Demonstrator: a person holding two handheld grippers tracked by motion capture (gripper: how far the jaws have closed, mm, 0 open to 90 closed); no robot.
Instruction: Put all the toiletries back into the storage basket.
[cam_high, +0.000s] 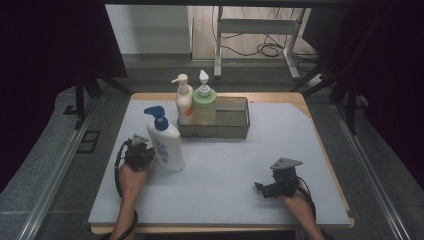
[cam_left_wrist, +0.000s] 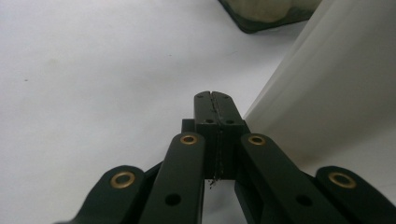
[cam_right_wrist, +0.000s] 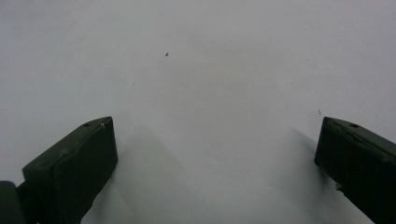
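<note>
A white pump bottle with a blue pump head (cam_high: 165, 142) stands slightly tilted on the pale mat, left of centre. My left gripper (cam_high: 141, 148) sits just to its left, low over the mat. In the left gripper view that gripper (cam_left_wrist: 214, 100) has its jaws pressed together with nothing between them, and the bottle's white side (cam_left_wrist: 336, 93) rises close on the right. My right gripper (cam_high: 261, 190) rests near the front right of the mat. Its jaws stand wide apart over bare mat in the right gripper view (cam_right_wrist: 217, 135).
A dark see-through basket (cam_high: 235, 120) stands at the back centre, its corner (cam_left_wrist: 261, 21) showing beyond the left jaws. In its left half stand a cream pump bottle (cam_high: 183, 102) and a green pump bottle (cam_high: 204, 102). The pale mat (cam_high: 225, 170) covers the wooden table.
</note>
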